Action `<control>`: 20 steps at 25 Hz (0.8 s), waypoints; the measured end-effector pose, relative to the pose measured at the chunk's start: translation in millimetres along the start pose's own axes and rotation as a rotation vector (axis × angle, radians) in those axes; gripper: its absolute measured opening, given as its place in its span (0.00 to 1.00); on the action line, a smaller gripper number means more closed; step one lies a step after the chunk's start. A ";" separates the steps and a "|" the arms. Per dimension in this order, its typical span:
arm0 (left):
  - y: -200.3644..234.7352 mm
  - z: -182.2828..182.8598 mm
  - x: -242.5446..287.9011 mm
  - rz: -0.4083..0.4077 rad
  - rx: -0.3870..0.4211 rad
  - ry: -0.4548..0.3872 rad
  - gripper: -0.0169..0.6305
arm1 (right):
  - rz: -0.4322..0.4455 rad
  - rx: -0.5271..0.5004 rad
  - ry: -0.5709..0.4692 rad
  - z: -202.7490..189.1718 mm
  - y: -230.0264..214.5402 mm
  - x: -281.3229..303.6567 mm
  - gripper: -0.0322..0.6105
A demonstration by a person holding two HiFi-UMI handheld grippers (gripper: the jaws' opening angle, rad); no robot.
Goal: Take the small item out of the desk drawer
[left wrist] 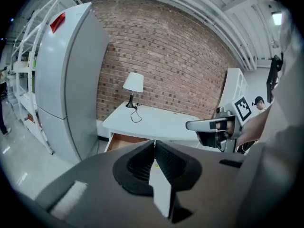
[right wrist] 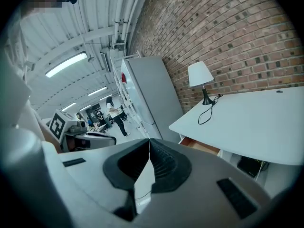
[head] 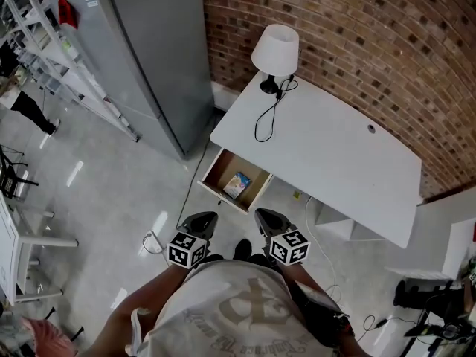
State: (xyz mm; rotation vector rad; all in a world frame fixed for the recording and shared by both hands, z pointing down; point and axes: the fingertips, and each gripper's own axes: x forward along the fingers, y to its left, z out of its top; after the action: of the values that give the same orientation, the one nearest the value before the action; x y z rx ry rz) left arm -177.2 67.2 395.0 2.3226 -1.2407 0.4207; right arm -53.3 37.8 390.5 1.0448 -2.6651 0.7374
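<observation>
While I hold both tools low and short of the desk, neither carries anything: the left gripper (left wrist: 154,144) has its jaws pressed together with nothing between them, and the right gripper (right wrist: 149,142) is likewise closed and empty. In the head view they sit side by side at lower centre, pointing toward the open drawer (head: 221,171), which is pulled out from under the left end of the white desk (head: 335,147). The small item (head: 237,185), a flat printed packet as far as I can tell, lies on the drawer floor toward its right side. I judge this to be the approach step. Next I must bring one gripper over the drawer, part its jaws, and come down on the packet clear of the drawer's front wall.
</observation>
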 end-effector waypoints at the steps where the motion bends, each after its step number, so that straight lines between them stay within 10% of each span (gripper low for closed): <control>1: -1.0 4.3 5.6 0.004 0.000 -0.002 0.05 | 0.002 0.000 -0.002 3.0 -6.4 -0.1 0.06; 20: -24.2 30.5 61.2 0.015 0.020 0.055 0.05 | -0.026 0.097 -0.019 -0.4 -66.6 -20.2 0.06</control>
State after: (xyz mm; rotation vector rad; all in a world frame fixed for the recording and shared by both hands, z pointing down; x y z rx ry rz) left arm -122.2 20.0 392.0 2.3044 -1.2332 0.5012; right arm 6.6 7.9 409.3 1.1133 -2.6502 0.8630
